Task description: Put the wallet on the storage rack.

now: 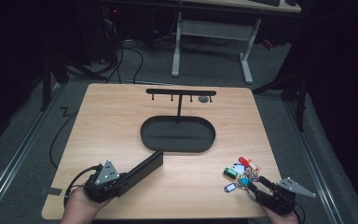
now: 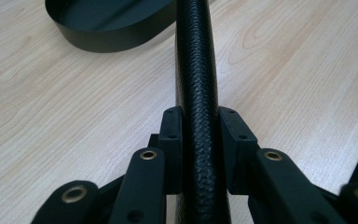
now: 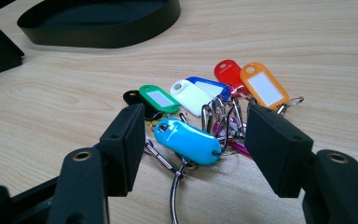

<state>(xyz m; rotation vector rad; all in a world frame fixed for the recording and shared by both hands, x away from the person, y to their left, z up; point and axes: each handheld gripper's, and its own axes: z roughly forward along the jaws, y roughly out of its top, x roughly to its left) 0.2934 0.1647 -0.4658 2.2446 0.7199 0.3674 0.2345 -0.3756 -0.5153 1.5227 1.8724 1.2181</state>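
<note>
Black textured leather wallet (image 2: 196,93) pinched edge-on in the left tool (image 1: 121,179), low over the bench (image 1: 121,116) beside the black oval tray (image 1: 177,134).
Right tool (image 3: 193,144) stands spread around the untouched bunch of coloured key tags (image 3: 200,100); apparently neither item is stowed yet.

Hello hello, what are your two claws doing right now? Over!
Left gripper shut on black case. Right gripper open around key tags, blue tag between jaws. Nothing in the way.
</note>
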